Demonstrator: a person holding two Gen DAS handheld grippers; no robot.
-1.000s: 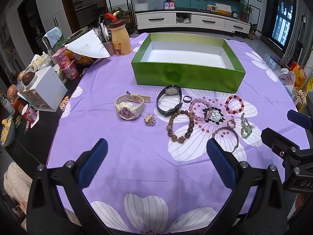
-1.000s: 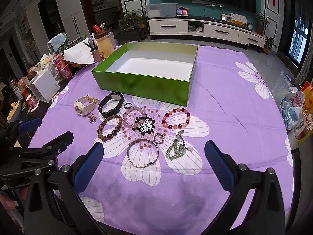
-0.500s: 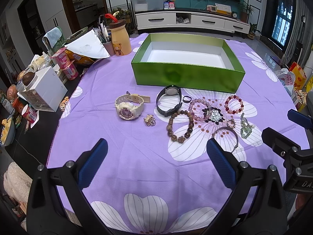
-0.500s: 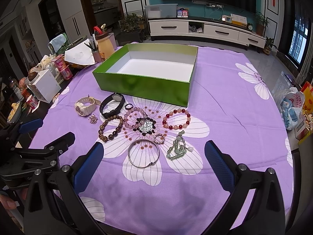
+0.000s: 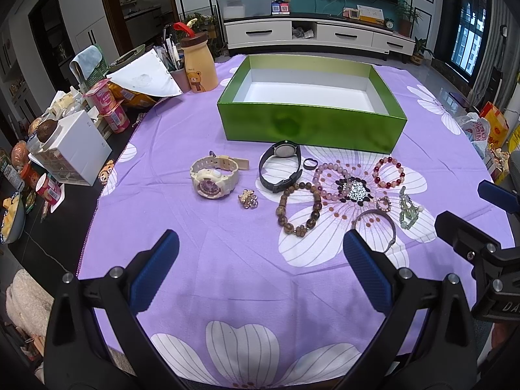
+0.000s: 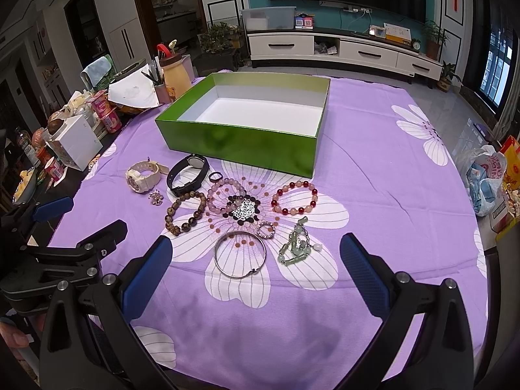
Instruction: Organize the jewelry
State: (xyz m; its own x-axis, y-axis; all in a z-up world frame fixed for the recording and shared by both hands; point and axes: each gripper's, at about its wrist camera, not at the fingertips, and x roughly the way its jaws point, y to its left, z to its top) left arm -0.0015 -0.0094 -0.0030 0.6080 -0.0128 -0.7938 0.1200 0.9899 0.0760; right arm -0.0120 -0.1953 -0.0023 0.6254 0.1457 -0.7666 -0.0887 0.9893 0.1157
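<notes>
An empty green box [image 5: 312, 126] [image 6: 240, 143] stands on the purple flowered cloth. In front of it lie a cream watch [image 5: 213, 180] [image 6: 143, 175], a black watch [image 5: 281, 165] [image 6: 187, 174], a gold brooch [image 5: 248, 199], a brown bead bracelet [image 5: 297, 209] [image 6: 185, 213], a pink bead bracelet [image 6: 226, 195], a red bead bracelet [image 5: 388, 171] [image 6: 295, 196], a silver bangle [image 6: 240, 253] and a jade piece [image 6: 297, 245]. My left gripper [image 5: 260, 260] hovers open over bare cloth below the watches. My right gripper [image 6: 255, 266] is open above the bangle.
Clutter lines the table's left edge: a white box [image 5: 73, 148], yoghurt cups [image 5: 110, 107], a bear bottle [image 5: 198, 66] and a pen cup. A plastic bag [image 6: 487, 175] sits off the right side. Bare cloth lies near me and right of the box.
The right wrist view has drifted slightly forward and right, so the jewelry sits a little nearer. The left gripper has barely moved. Nothing was picked up.
</notes>
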